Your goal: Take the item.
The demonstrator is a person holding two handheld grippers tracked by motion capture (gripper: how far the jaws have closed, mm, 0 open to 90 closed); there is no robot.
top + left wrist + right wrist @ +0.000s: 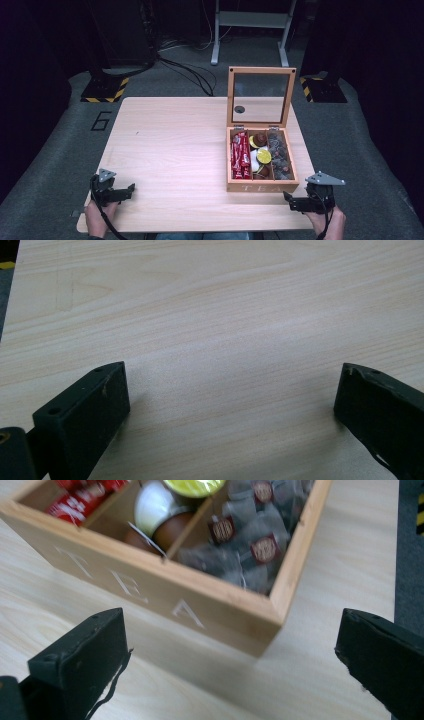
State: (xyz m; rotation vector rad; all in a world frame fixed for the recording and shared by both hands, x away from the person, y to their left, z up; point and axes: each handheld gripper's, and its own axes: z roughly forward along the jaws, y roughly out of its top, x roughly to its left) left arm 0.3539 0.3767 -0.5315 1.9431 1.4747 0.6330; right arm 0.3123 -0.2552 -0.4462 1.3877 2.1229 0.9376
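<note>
A wooden tea box (262, 188) marked TEA stands on the right half of the table, its glass lid (260, 96) propped upright. Red sachets (240, 155) fill its left compartment, round capsules (260, 150) the middle one, dark tea bags (280, 156) the right one. My right gripper (292, 199) rests near the table's front edge just in front of the box's right corner, open, with nothing between the jaws. In the right gripper view the box (150, 587) and its tea bags (250, 545) lie close ahead. My left gripper (129, 190) sits open at the front left over bare wood (220, 340).
The light wooden table (175, 145) stands on grey floor. A white metal frame (250, 25) and dark stands with yellow-black striped bases (105, 90) are behind it, with cables on the floor. A hand holds each gripper at the table's front edge.
</note>
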